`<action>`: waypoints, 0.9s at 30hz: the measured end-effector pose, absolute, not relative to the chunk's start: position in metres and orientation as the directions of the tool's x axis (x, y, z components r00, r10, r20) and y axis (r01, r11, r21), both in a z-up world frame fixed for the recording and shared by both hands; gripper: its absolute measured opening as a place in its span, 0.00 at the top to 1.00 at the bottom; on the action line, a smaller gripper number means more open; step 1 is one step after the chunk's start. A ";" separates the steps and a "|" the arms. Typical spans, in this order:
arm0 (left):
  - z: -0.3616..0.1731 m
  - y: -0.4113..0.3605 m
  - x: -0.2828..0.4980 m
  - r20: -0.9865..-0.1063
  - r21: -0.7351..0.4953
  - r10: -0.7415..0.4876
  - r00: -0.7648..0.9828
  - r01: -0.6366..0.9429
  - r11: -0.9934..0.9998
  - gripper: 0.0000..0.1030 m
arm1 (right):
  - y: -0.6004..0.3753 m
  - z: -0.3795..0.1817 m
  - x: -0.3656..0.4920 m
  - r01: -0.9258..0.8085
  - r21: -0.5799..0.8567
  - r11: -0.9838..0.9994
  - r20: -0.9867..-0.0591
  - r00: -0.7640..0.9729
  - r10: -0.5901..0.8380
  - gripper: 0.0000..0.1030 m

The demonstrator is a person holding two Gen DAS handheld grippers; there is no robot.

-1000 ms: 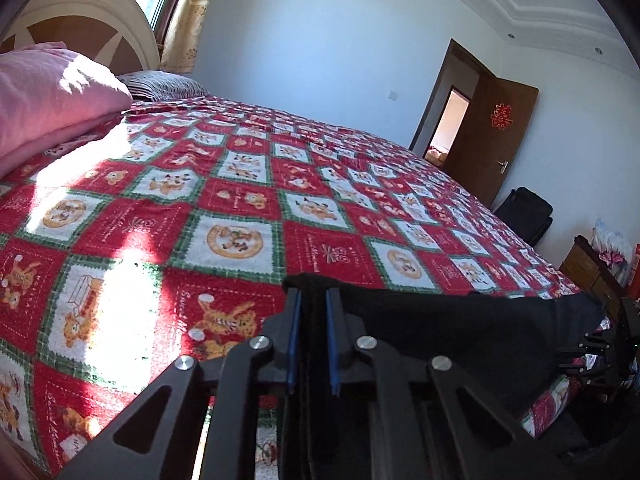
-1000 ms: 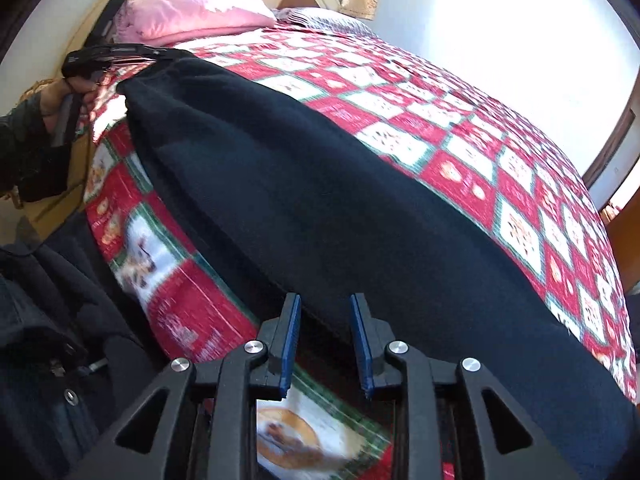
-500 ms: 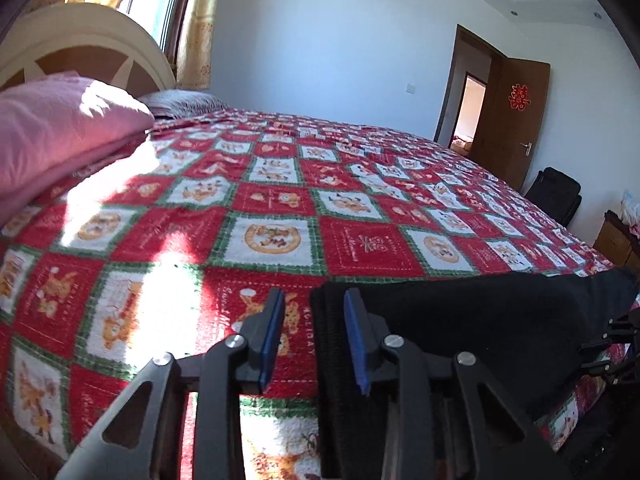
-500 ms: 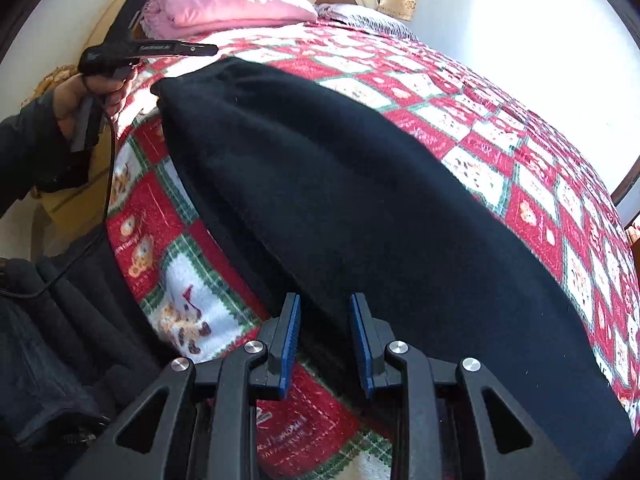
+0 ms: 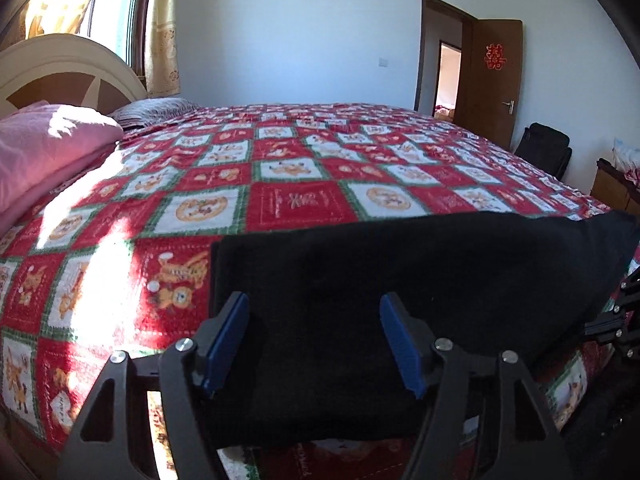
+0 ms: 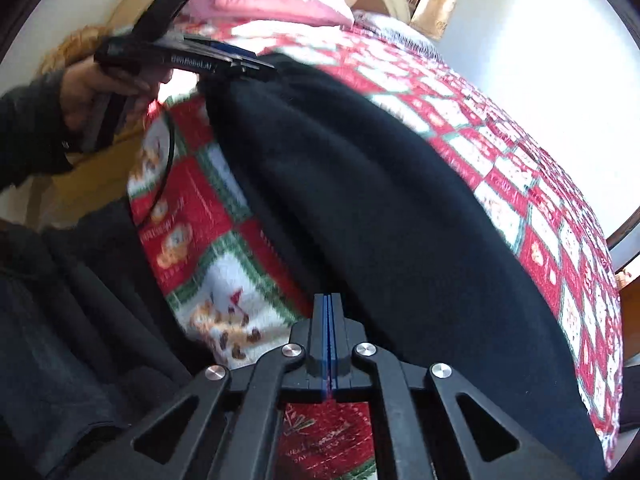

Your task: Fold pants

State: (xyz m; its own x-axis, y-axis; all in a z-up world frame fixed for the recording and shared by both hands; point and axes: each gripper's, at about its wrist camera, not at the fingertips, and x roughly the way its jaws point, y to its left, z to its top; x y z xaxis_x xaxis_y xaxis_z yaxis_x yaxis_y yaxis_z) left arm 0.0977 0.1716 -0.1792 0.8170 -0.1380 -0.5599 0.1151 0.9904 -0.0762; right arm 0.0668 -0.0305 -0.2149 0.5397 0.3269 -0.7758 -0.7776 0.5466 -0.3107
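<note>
In the left wrist view, the black pants [image 5: 420, 280] are laid as a long dark band along the near edge of the bed [image 5: 304, 184], on the red checked bedspread. One end of the band is seen between the blue pads of the left gripper [image 5: 316, 344]. The jaws have just been opening and are now spread wide — the pads [image 5: 224, 340] are not pressed on the cloth, so this end is released, probably because it is already placed where it is wanted. A pink pillow [image 5: 48, 148] is seen at the head of the bed.

In the right wrist view, the pants [image 6: 380, 200] are stretched from the left gripper [image 6: 248, 66], held in a hand [image 6: 100, 92] near the headboard corner, down to the near edge. The right gripper [image 6: 329, 340] has just been closing; its pads are now pressed fully together. Whether a thin fold of cloth is caught there cannot be told — the pads meet at the hem of the pants.
</note>
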 end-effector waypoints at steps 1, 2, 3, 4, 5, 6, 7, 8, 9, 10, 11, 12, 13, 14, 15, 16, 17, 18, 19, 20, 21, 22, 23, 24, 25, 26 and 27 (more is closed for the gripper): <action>-0.180 0.172 0.093 -0.548 -0.065 -0.132 0.826 0.116 0.991 0.31 | -0.031 -0.220 0.068 -0.777 -0.311 0.548 -0.781 0.537 0.319 1.00; -0.179 0.172 0.091 -0.551 -0.050 -0.126 0.825 0.119 0.992 0.31 | -0.033 -0.221 0.070 -0.777 -0.302 0.553 -0.779 0.535 0.328 1.00; -0.177 0.172 0.089 -0.554 -0.043 -0.125 0.823 0.122 0.992 0.31 | -0.035 -0.219 0.071 -0.776 -0.285 0.563 -0.773 0.533 0.344 1.00; -0.175 0.173 0.088 -0.551 -0.047 -0.127 0.825 0.122 0.991 0.31 | -0.038 -0.215 0.073 -0.769 -0.278 0.576 -0.764 0.541 0.353 0.99; -0.174 0.176 0.087 -0.549 -0.056 -0.125 0.826 0.113 0.992 0.30 | -0.041 -0.210 0.073 -0.752 -0.300 0.587 -0.749 0.567 0.343 0.98; -0.173 0.179 0.087 -0.548 -0.068 -0.123 0.827 0.103 0.992 0.29 | -0.042 -0.207 0.073 -0.742 -0.325 0.586 -0.738 0.587 0.334 0.92; -0.173 0.181 0.088 -0.545 -0.084 -0.125 0.829 0.095 0.992 0.27 | -0.042 -0.205 0.071 -0.734 -0.350 0.582 -0.725 0.605 0.328 0.84; -0.173 0.184 0.088 -0.543 -0.101 -0.129 0.829 0.087 0.991 0.26 | -0.044 -0.203 0.071 -0.727 -0.364 0.582 -0.717 0.617 0.323 0.59; -0.174 0.185 0.089 -0.543 -0.115 -0.132 0.829 0.083 0.990 0.26 | -0.046 -0.202 0.071 -0.726 -0.358 0.587 -0.715 0.618 0.326 0.44; -0.174 0.185 0.089 -0.543 -0.122 -0.136 0.829 0.082 0.989 0.26 | -0.048 -0.202 0.072 -0.730 -0.344 0.590 -0.715 0.611 0.339 0.43; -0.175 0.185 0.089 -0.544 -0.121 -0.135 0.828 0.082 0.989 0.26 | -0.048 -0.203 0.073 -0.737 -0.327 0.591 -0.720 0.600 0.349 0.44; -0.175 0.183 0.089 -0.544 -0.114 -0.132 0.828 0.083 0.990 0.26 | -0.048 -0.206 0.077 -0.734 -0.324 0.596 -0.725 0.598 0.342 0.44; -0.175 0.182 0.089 -0.544 -0.109 -0.132 0.829 0.085 0.990 0.26 | -0.047 -0.208 0.080 -0.725 -0.331 0.603 -0.727 0.604 0.327 0.44; -0.175 0.181 0.089 -0.543 -0.111 -0.136 0.829 0.089 0.990 0.25 | -0.045 -0.211 0.084 -0.716 -0.341 0.609 -0.723 0.614 0.317 0.44; -0.174 0.180 0.089 -0.541 -0.114 -0.138 0.829 0.091 0.989 0.24 | -0.044 -0.213 0.085 -0.709 -0.349 0.614 -0.718 0.623 0.311 0.48; -0.174 0.180 0.090 -0.540 -0.117 -0.140 0.830 0.091 0.989 0.23 | -0.043 -0.215 0.088 -0.703 -0.356 0.615 -0.716 0.628 0.303 0.52; -0.175 0.179 0.090 -0.541 -0.117 -0.141 0.829 0.091 0.989 0.22 | -0.042 -0.217 0.091 -0.705 -0.354 0.614 -0.717 0.626 0.305 0.58; -0.175 0.179 0.090 -0.541 -0.117 -0.141 0.829 0.092 0.989 0.21 | -0.042 -0.216 0.093 -0.711 -0.336 0.618 -0.721 0.616 0.317 0.67; -0.175 0.179 0.090 -0.541 -0.115 -0.140 0.829 0.092 0.989 0.21 | -0.043 -0.214 0.096 -0.719 -0.303 0.626 -0.731 0.596 0.331 0.71; -0.176 0.179 0.090 -0.541 -0.114 -0.140 0.829 0.093 0.989 0.21 | -0.043 -0.212 0.096 -0.722 -0.290 0.628 -0.735 0.588 0.336 0.76; -0.176 0.179 0.090 -0.542 -0.113 -0.140 0.829 0.094 0.989 0.21 | -0.043 -0.211 0.096 -0.726 -0.287 0.625 -0.740 0.583 0.337 0.78; -0.177 0.179 0.090 -0.541 -0.113 -0.139 0.829 0.092 0.989 0.21 | -0.042 -0.211 0.095 -0.729 -0.290 0.620 -0.741 0.581 0.336 0.79; -0.177 0.180 0.090 -0.541 -0.114 -0.139 0.829 0.091 0.989 0.20 | -0.042 -0.211 0.095 -0.732 -0.290 0.616 -0.744 0.578 0.336 0.84; -0.178 0.180 0.090 -0.540 -0.115 -0.138 0.830 0.090 0.989 0.20 | -0.041 -0.212 0.095 -0.735 -0.286 0.615 -0.749 0.572 0.335 0.89; -0.178 0.180 0.090 -0.540 -0.114 -0.137 0.830 0.088 0.989 0.20 | -0.041 -0.212 0.095 -0.737 -0.283 0.614 -0.753 0.567 0.334 0.91; -0.178 0.181 0.090 -0.541 -0.115 -0.136 0.830 0.088 0.989 0.20 | -0.040 -0.211 0.092 -0.738 -0.285 0.612 -0.749 0.570 0.337 0.96; -0.177 0.182 0.089 -0.542 -0.117 -0.137 0.829 0.087 0.989 0.20 | -0.040 -0.209 0.089 -0.739 -0.287 0.610 -0.746 0.572 0.342 0.97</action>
State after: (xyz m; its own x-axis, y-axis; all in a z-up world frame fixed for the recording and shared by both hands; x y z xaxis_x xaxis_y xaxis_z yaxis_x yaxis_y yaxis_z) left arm 0.0894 0.1817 -0.1767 0.8293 -0.1370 -0.5418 0.0870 0.9893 -0.1171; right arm 0.0891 -0.0397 -0.2091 0.5720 0.3421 -0.7455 -0.7386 0.6101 -0.2867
